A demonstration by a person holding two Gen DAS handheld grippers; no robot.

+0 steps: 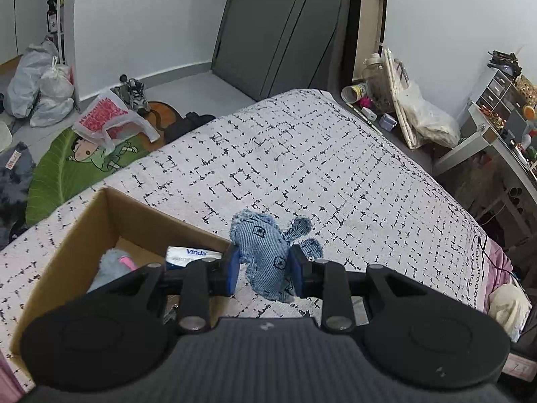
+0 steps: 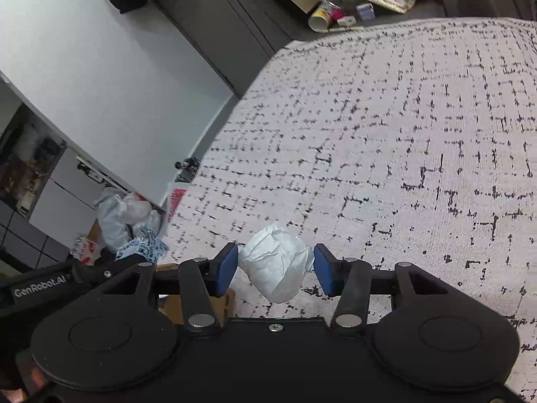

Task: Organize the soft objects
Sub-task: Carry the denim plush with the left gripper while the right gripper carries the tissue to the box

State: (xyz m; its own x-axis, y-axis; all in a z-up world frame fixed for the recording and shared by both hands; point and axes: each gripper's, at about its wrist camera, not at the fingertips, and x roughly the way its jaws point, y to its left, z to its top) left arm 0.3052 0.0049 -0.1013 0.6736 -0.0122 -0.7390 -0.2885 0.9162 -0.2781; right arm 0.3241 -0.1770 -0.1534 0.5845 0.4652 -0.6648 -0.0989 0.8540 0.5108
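My left gripper (image 1: 265, 270) has its blue fingers (image 1: 234, 270) pressed into either side of the denim plush toy (image 1: 266, 247), pinching it across its narrow middle so the frayed ears and body can flop freely without slipping out. I hold it just beside the right wall of the cardboard box (image 1: 84, 221), which sits on the bed (image 1: 335, 168) so that everything soft can be gathered in one place; a grey fluffy thing (image 1: 109, 263) and a Vinda tissue pack (image 1: 191, 255) already lie inside. The toy looks lifted clear of the bedspread, though I cannot say so for certain, and I judge the next move is a short swing leftwards over the rim before letting go. My right gripper (image 2: 276, 268) has its fingers (image 2: 228, 267) set around a white crumpled wad (image 2: 276, 262), paper or cloth I cannot tell, with the pads touching it on both sides; the squeeze seems light, which suits something that would only flatten under more force. It is held above the bed, near the box corner that shows below my left finger, waiting its turn. The risk is the wad sliding out of so gentle a hold.
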